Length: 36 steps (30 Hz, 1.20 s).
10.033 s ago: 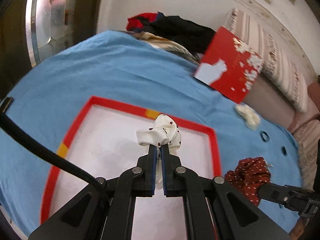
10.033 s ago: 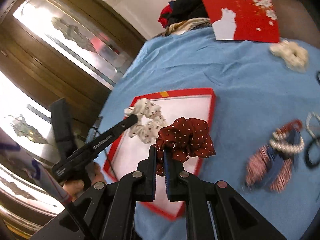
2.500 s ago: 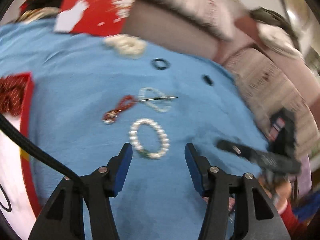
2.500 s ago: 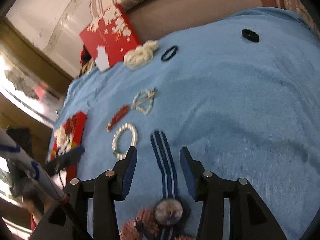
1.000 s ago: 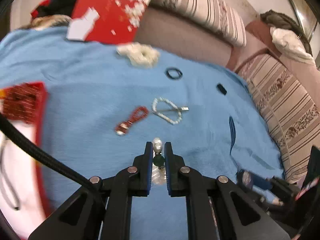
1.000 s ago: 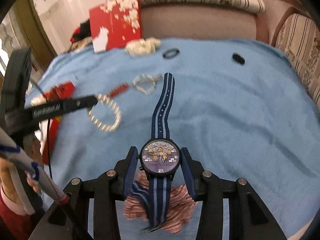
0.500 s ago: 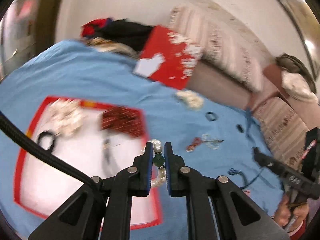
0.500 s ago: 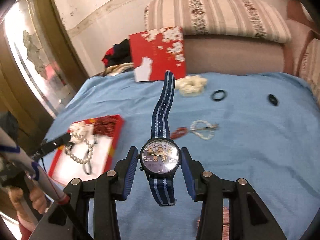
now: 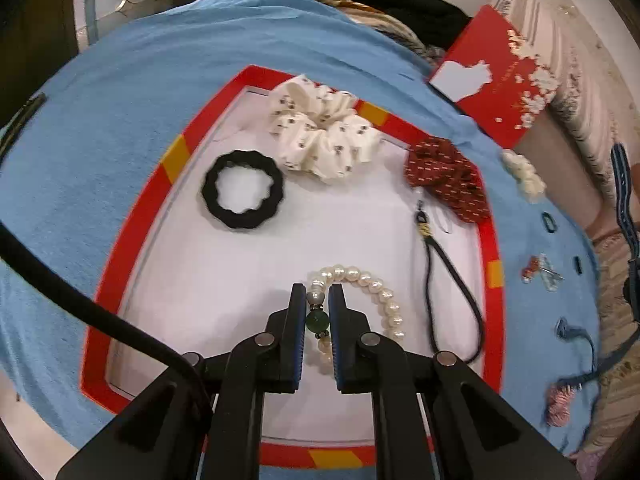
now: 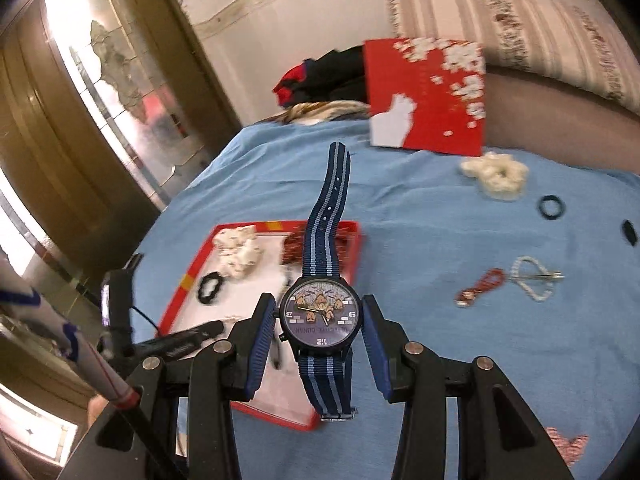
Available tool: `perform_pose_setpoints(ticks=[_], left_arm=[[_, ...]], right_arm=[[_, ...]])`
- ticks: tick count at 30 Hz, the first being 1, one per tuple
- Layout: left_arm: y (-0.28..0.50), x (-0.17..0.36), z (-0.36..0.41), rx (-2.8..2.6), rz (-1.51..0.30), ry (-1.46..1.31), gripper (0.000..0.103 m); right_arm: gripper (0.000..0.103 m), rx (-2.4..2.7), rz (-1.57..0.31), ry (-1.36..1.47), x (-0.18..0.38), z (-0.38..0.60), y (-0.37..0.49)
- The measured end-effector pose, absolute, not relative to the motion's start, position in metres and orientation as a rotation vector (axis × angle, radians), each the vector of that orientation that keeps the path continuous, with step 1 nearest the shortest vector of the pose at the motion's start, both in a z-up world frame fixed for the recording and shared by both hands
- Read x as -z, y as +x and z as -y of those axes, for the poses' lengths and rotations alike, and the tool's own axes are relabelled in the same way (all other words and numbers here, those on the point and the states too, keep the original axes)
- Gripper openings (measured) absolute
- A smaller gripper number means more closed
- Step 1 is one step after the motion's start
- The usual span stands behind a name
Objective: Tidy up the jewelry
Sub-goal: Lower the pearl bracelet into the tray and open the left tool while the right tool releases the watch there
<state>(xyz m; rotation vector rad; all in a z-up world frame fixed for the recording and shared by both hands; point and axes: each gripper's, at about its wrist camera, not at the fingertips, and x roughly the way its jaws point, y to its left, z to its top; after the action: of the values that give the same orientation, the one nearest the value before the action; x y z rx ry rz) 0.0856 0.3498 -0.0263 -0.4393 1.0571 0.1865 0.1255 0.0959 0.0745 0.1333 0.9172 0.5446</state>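
My left gripper (image 9: 318,312) is shut on a pearl bracelet (image 9: 372,284) with a green bead, held low over the white floor of the red-rimmed tray (image 9: 132,220). In the tray lie a black scrunchie (image 9: 242,189), a white dotted scrunchie (image 9: 320,132), a dark red scrunchie (image 9: 446,178) and a black cord loop (image 9: 452,284). My right gripper (image 10: 320,332) is shut on a watch (image 10: 320,316) with a blue striped strap, held above the blue cloth beside the tray (image 10: 352,248).
On the blue cloth (image 10: 460,332) lie a red clip (image 10: 480,286), a pearl loop with a pin (image 10: 534,274), a cream scrunchie (image 10: 496,174) and two small black rings (image 10: 551,207). A red box (image 10: 428,96) leans at the back. A striped cushion (image 10: 520,32) lies behind.
My left gripper has carried the pearl bracelet over the tray and lowered it toward the white floor. My right gripper has moved toward the tray with the watch.
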Motion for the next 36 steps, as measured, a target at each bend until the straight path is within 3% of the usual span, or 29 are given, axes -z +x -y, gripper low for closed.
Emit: perform_pose_setpoints(ticks=[11, 22, 30, 36], left_arm=[[0.087, 0.009, -0.352, -0.213, -1.002, -0.428, 0.01], [0.081, 0.002, -0.374, -0.235, -0.95, -0.528, 0.01], [0.083, 0.001, -0.373, -0.225, -0.941, -0.541, 0.01], [0.086, 0.0, -0.369, -0.219, -0.941, -0.53, 0.011]], right_arm=[[0.046, -0.495, -1.092, 0.029, -0.002, -0.169, 0.164], [0.046, -0.393, -1.095, -0.207, 0.019, -0.216, 0.172], [0.047, -0.353, -1.116, -0.248, 0.041, -0.229, 0.183], [0.049, -0.368, -1.113, -0.178, 0.027, -0.216, 0.185]])
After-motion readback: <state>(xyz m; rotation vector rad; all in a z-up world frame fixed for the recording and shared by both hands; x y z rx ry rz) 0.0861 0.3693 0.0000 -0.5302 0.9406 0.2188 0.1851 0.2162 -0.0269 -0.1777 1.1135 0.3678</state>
